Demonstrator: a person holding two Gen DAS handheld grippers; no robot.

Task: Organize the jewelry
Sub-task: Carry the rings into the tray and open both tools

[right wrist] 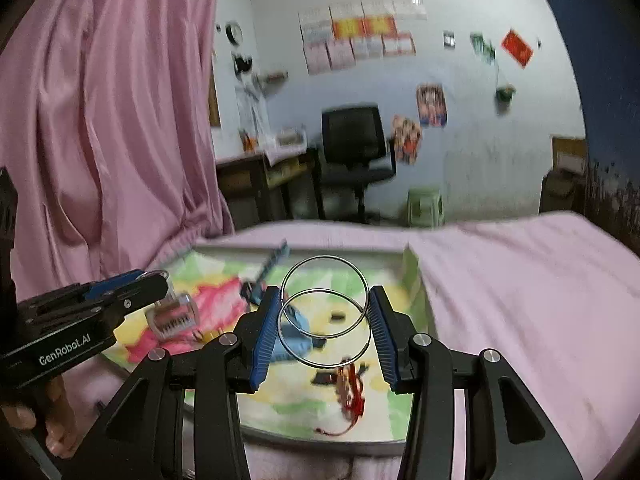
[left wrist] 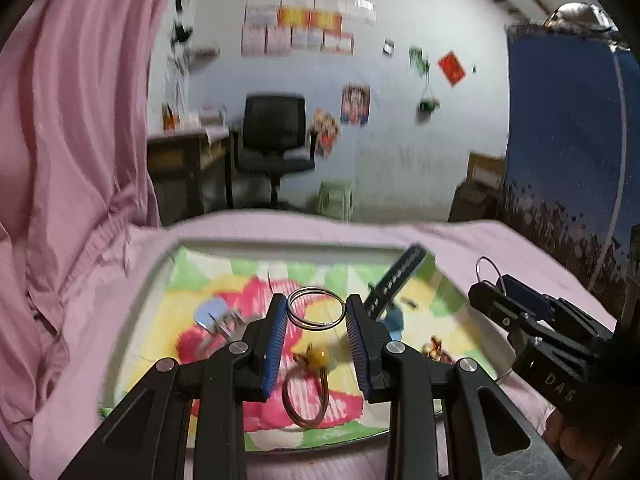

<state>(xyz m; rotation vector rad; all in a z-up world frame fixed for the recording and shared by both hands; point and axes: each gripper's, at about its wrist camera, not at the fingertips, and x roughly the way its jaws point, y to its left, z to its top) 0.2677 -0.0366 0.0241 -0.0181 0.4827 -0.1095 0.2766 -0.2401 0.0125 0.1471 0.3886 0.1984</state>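
The left gripper [left wrist: 316,316] is holding a silver ring [left wrist: 316,307] between its jaws over the tray [left wrist: 132,320] on the bed [right wrist: 520,280]. Only the right view is showing two rings [right wrist: 324,308] held in the right gripper [right wrist: 324,320].

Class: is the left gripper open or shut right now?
Shut on a ring: the left gripper has silver rings spanning its blue pads, touching both.
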